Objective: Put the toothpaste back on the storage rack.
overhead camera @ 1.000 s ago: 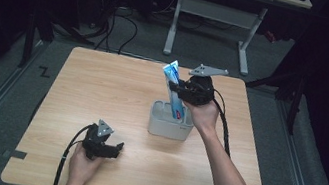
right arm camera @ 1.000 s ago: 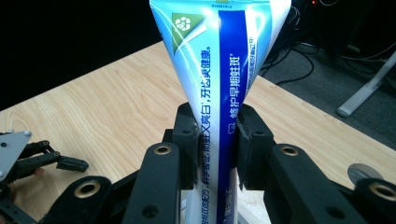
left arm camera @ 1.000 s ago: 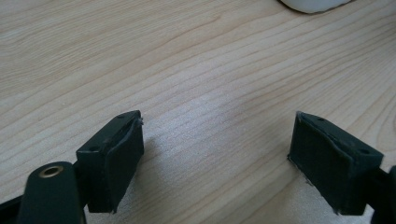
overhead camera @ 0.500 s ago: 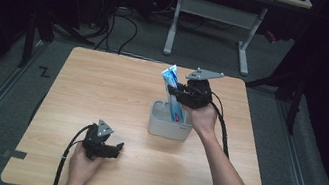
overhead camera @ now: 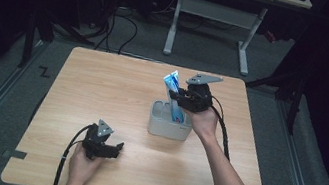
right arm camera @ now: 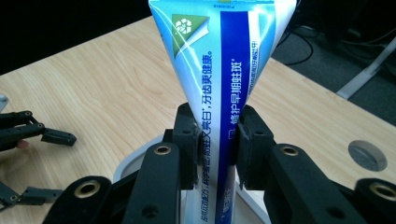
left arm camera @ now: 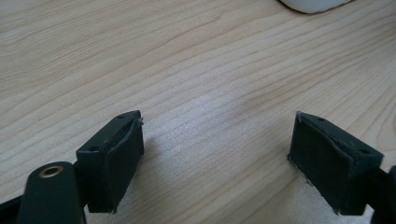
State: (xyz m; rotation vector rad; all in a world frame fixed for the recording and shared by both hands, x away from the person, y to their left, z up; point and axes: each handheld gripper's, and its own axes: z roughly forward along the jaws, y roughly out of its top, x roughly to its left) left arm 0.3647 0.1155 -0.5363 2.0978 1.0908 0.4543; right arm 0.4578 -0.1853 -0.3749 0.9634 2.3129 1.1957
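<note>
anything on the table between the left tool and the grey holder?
Nothing: bare wood separates the left tool from the grey holder in the high view. The left gripper view agrees, with open jaws over plain tabletop.

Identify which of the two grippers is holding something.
The right gripper: its jaws clamp the toothpaste tube over the grey holder. The left gripper sits open.

Two black grippers are seen: the left gripper [overhead camera: 115, 148] and right gripper [overhead camera: 177, 94] are each topped by a grey three-cornered plate, with black cables trailed toward 6 o'clock. Brass-ringed screw holes are set in the jaws. Forearms are unsleeved.
</note>
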